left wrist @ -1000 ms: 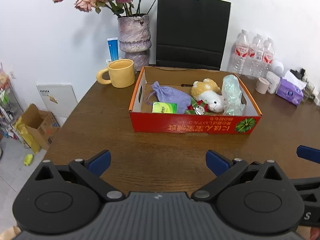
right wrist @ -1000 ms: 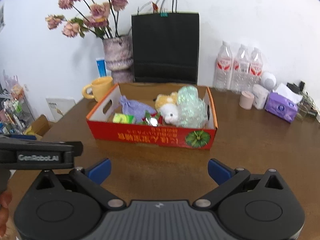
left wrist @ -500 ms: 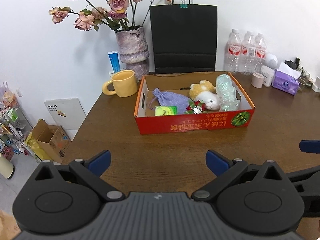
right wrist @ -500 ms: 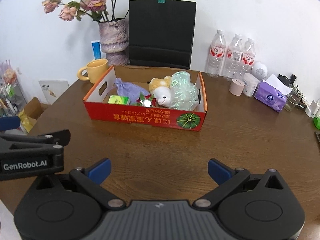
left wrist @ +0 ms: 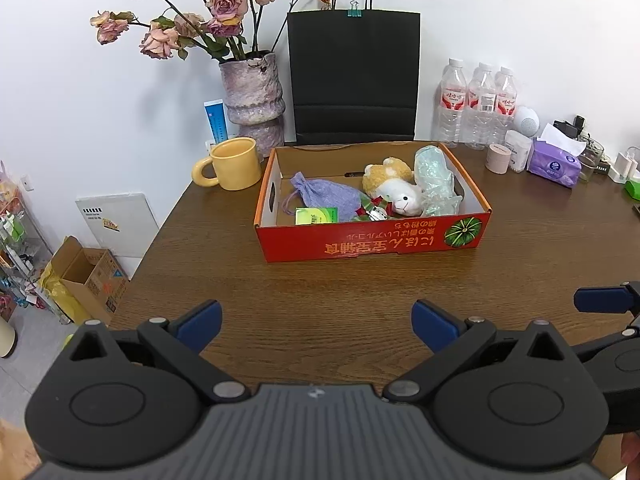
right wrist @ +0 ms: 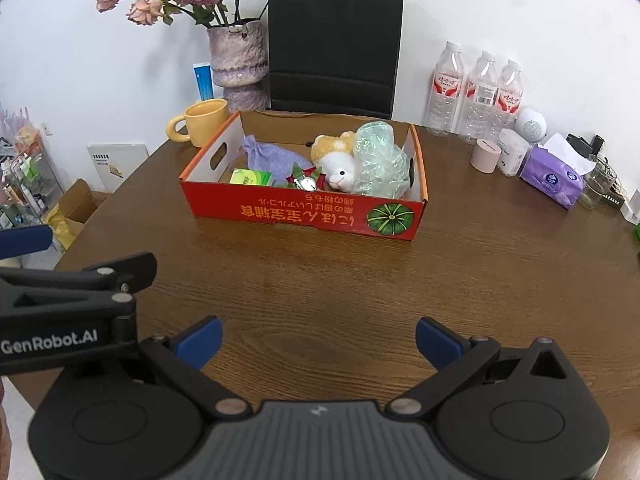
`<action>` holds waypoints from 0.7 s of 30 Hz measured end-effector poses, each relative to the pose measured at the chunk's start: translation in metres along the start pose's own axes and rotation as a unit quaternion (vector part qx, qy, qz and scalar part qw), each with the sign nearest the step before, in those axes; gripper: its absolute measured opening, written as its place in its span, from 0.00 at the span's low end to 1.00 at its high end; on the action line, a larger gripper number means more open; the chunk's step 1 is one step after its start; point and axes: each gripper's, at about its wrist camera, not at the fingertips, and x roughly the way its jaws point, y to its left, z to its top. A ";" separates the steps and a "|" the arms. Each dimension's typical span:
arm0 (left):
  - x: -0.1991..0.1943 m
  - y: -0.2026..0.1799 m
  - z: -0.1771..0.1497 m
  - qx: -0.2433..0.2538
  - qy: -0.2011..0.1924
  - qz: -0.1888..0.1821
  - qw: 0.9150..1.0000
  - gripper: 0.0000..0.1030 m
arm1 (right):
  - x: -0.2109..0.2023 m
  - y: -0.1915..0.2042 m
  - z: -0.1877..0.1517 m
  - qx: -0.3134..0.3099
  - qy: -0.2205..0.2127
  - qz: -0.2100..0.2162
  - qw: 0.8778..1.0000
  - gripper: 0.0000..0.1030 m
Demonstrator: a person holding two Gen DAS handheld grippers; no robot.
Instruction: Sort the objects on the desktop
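Observation:
A red cardboard box (left wrist: 372,240) (right wrist: 304,212) stands mid-table. It holds a purple drawstring pouch (left wrist: 326,198) (right wrist: 266,154), a green packet (left wrist: 316,215) (right wrist: 251,178), a plush toy (left wrist: 394,188) (right wrist: 334,160), a green bubble-wrap bundle (left wrist: 434,182) (right wrist: 378,160) and a small red-green trinket (left wrist: 372,210) (right wrist: 304,180). My left gripper (left wrist: 316,326) is open and empty above the table's near part. My right gripper (right wrist: 318,344) is open and empty too, well short of the box.
A yellow mug (left wrist: 234,164), a vase of roses (left wrist: 252,96) and a black paper bag (left wrist: 354,76) stand behind the box. Water bottles (left wrist: 476,104), a tissue pack (left wrist: 554,162) and small jars sit at the right. The table's left edge drops to floor boxes (left wrist: 86,276).
Both grippers have drawn back and risen from the box, which now looks smaller and farther. Both stay open and empty.

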 end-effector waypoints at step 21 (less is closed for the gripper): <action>0.002 -0.001 -0.002 -0.003 0.009 -0.006 1.000 1.00 | 0.002 -0.001 -0.003 0.000 0.006 0.000 1.000 1.00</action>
